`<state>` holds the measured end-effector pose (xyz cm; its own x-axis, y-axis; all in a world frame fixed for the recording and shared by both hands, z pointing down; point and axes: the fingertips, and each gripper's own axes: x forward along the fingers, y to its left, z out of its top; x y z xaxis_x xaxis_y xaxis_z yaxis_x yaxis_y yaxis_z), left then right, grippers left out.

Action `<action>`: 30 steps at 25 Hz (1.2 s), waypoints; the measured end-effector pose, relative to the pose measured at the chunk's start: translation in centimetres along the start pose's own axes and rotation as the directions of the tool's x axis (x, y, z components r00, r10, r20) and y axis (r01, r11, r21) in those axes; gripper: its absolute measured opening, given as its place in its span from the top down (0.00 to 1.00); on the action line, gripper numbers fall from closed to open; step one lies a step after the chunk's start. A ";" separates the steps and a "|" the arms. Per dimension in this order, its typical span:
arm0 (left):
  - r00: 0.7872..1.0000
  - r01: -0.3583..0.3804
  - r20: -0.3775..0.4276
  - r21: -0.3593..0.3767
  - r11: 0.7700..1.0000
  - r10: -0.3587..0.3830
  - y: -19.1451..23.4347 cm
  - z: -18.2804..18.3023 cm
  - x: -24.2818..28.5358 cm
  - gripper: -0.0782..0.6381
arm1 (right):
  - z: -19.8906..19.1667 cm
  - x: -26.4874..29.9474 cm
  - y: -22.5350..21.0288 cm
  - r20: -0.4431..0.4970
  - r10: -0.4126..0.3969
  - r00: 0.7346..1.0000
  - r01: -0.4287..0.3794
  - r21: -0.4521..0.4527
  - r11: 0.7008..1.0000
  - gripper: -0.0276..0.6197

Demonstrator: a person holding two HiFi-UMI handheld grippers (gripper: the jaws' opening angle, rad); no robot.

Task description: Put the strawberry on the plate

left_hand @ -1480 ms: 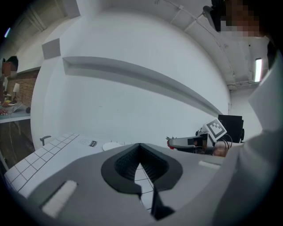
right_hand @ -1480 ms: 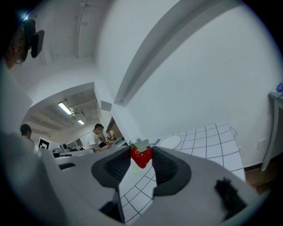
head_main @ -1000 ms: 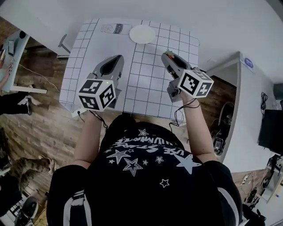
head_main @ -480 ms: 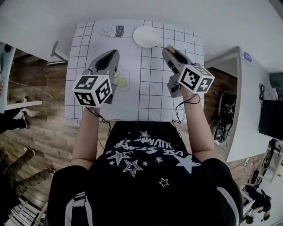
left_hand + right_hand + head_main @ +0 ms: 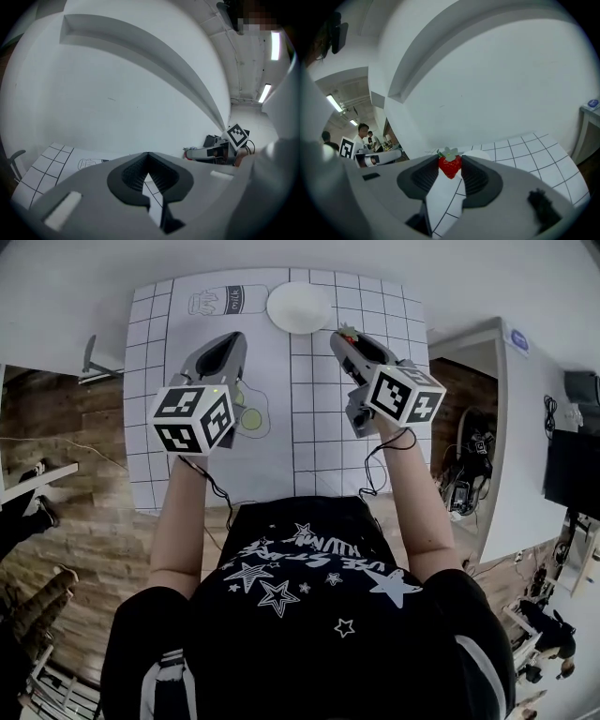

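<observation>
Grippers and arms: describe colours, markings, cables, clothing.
The left gripper and right gripper are grey plastic shells with dark ribbed fingers. Each carries a white cube with black square markers, and a black cable hangs from each. The person wears a black short-sleeved T-shirt printed with white stars.

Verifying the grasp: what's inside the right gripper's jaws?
The strawberry, red with a pale green cap, pinched at the tips of the right gripper. Its sides are hidden against the jaws.

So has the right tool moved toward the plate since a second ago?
Yes: the right tool, shut on the strawberry, is nearer the plate now.
</observation>
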<state>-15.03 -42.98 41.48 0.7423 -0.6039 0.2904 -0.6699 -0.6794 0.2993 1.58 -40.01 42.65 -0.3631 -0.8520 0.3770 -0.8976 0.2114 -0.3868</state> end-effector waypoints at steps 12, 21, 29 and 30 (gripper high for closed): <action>0.998 -0.013 -0.053 0.029 1.000 0.014 1.3 0.4 5.7 0.88 | 0.9 6.4 -2.1 -0.042 0.070 0.997 -0.071 -0.025 0.997 0.71; 0.993 -0.021 -0.118 0.016 1.000 0.022 2.6 -1.6 9.9 0.88 | -0.7 10.7 -4.7 -0.096 0.061 0.993 -0.063 -0.019 0.998 0.71; 0.988 -0.028 -0.154 -0.003 1.000 0.027 3.4 -2.8 12.4 0.88 | -1.9 14.2 -5.7 -0.142 0.091 0.986 -0.095 -0.022 0.995 0.71; 0.987 -0.029 -0.157 -0.006 1.000 0.028 3.5 -3.0 12.6 0.88 | -2.0 14.6 -5.8 -0.145 0.097 0.985 -0.101 -0.022 0.995 0.71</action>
<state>-8.04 -51.73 48.95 0.7113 -0.5502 0.4374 -0.6916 -0.6590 0.2958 0.99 -52.70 52.01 -0.4805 -0.7493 0.4558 -0.8616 0.3064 -0.4046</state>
